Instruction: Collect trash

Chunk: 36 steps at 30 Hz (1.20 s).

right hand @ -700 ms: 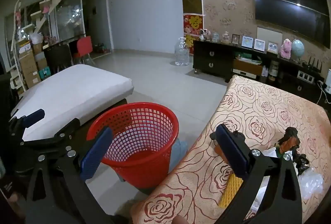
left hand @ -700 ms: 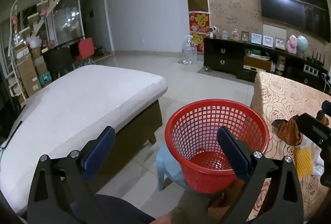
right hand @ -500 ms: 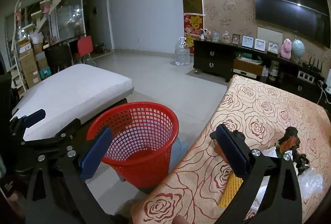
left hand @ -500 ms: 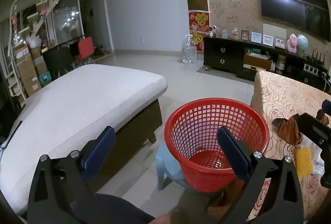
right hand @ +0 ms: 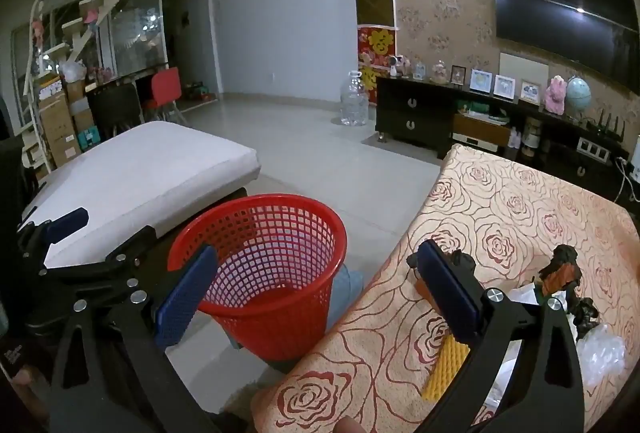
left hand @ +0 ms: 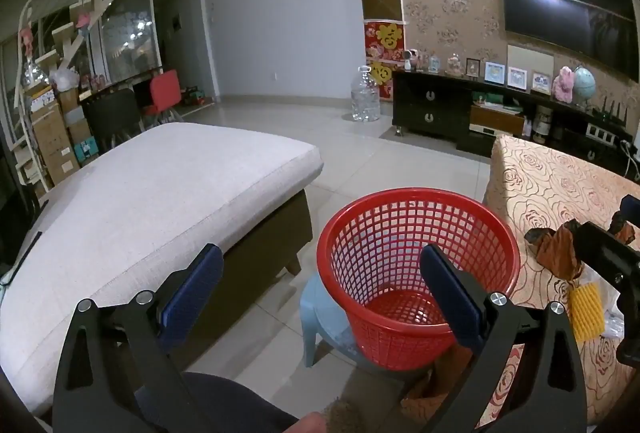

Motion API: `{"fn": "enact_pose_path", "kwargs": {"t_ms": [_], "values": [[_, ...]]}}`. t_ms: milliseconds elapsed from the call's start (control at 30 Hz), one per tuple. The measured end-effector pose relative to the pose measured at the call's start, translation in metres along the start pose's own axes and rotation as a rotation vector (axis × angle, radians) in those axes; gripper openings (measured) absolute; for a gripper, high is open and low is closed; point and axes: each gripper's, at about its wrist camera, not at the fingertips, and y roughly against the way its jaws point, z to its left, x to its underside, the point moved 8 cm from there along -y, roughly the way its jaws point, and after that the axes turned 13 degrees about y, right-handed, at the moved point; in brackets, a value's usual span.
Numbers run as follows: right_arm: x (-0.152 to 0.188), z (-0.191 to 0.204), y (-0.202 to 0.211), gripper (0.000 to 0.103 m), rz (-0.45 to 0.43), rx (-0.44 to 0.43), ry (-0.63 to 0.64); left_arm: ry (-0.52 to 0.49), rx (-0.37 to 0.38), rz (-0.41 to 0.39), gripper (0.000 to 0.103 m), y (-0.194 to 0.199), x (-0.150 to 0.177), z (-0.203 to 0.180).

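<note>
Nothing has shifted: both your claws, left [left hand: 320,285] and right [right hand: 316,287], stay released and empty; the basket [left hand: 420,273] is empty, trash [right hand: 448,367] still untouched on the worktop [right hand: 520,217].

The table [right hand: 520,217] had a rose cloth. On it, near the yellow bumpy piece [right hand: 446,367], lay brown scraps [right hand: 560,269], white paper [right hand: 524,295] and clear plastic [right hand: 604,353]. Left of the table, on the floor [right hand: 320,161], a red basket [right hand: 276,257] sat on a blue stool [left hand: 324,317].
</note>
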Motion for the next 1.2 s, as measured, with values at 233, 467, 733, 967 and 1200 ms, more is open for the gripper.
{"fn": "enact_pose_path", "kwargs": {"t_ms": [233,467,733,967,1200], "values": [[-0.0002,0.0005,0.0004,0.096,0.0,-0.004,0.002,0.001,0.0,0.001,0.095,0.0007,-0.0002,0.0008],[0.0002,0.0007,0.0002,0.096,0.0,-0.002,0.004,0.0,-0.001,0.001,0.095,0.0007,-0.0003,0.0009],[-0.0001,0.001,0.0001,0.096,0.0,-0.002,0.004,-0.001,-0.001,0.001,0.095,0.0005,-0.0002,0.0008],[0.0004,0.0014,0.0,0.096,-0.002,-0.002,0.006,-0.001,-0.001,0.0,0.095,0.0004,-0.0002,0.0007],[0.0007,0.0034,-0.0005,0.096,0.004,-0.005,0.007,-0.003,-0.001,0.0,0.095,0.0002,0.0,0.0005]]}}
